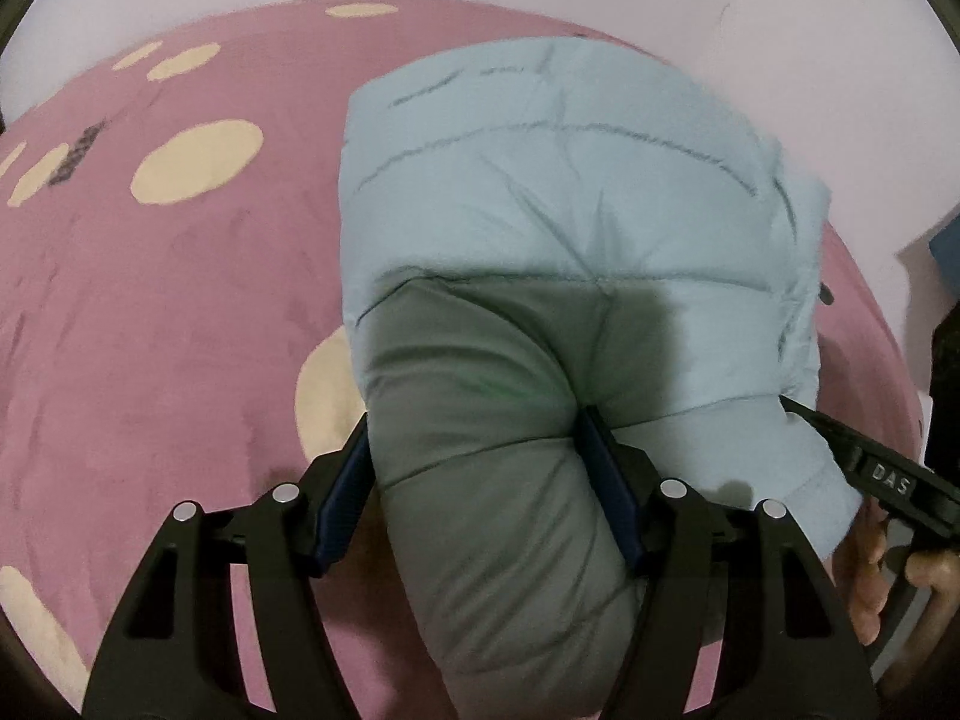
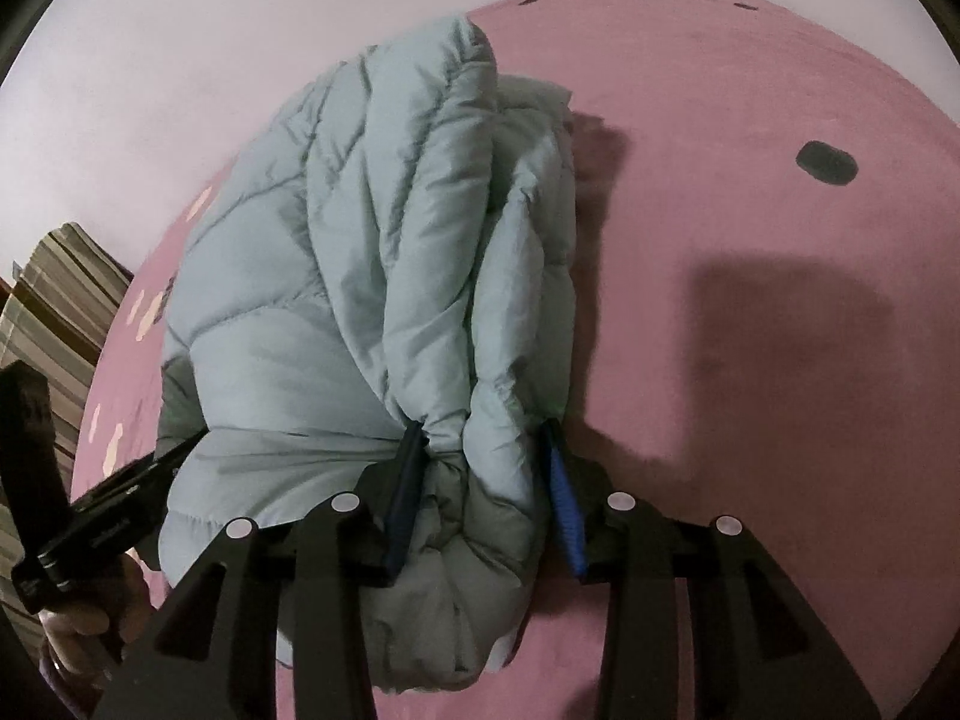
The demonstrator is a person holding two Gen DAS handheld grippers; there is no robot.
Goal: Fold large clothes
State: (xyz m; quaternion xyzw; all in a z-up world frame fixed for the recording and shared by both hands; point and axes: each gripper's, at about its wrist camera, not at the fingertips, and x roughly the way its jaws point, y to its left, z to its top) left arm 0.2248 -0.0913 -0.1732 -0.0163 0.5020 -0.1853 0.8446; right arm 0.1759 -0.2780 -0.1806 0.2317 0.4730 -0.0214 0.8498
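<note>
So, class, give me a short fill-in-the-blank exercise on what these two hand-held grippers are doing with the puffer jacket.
1. The quilted puffer jacket is light ____ in colour.
2. It lies on a ____ blanket with cream spots.
3. The left hand-held gripper has a padded ____ of the jacket between its fingers.
4. Bunched jacket fabric fills the right hand-held gripper, whose right pad is bright ____.

Missing words: blue; pink; fold; blue

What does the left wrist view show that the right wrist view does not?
Left wrist only: large cream spots on the pink cover, and the jacket's broad quilted face. Right wrist only: a striped cloth at the left edge and a dark oval spot. Both: the light blue puffer jacket on the pink cover, with a fold of it between each gripper's jaws.
</note>
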